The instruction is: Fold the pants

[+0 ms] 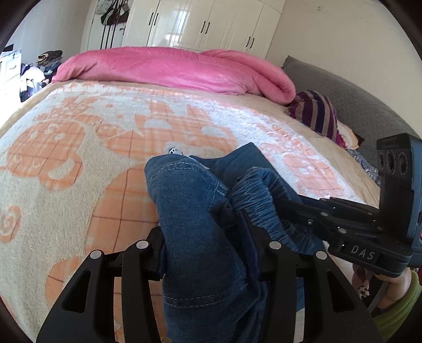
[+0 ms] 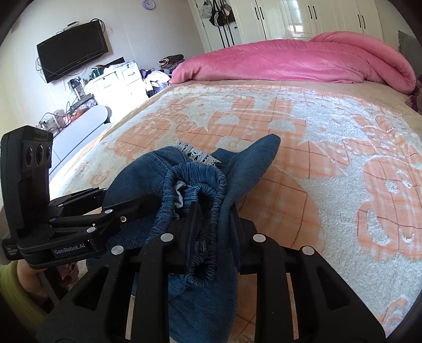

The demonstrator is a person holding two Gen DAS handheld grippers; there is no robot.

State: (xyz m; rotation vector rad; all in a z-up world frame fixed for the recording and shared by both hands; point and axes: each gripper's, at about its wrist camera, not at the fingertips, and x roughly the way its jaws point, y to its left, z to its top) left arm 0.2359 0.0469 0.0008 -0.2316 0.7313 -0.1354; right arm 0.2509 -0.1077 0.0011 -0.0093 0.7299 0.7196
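- Far left in the right wrist view there's a TV (image 2: 72, 56) on the wall, with a white dresser (image 2: 116, 81) below and to its right.
- Left tool (image 1: 203, 253) is clamped on the jeans (image 1: 195, 219), with denim bunched between its fingers.
- The jeans are a crumpled blue heap hanging just over the near part of the bed, above the orange-and-cream blanket (image 1: 66, 163). A bit of white lace (image 2: 196, 154) pokes out on top.
- Right tool (image 2: 211, 242) is pinched shut on the elastic waistband (image 2: 200, 195), right beside the left one.
- A rolled pink duvet (image 2: 290, 60) lies across the far side of the bed, with white wardrobes (image 1: 200, 23) behind.
- A striped pillow (image 1: 316, 113) sits at the right edge.
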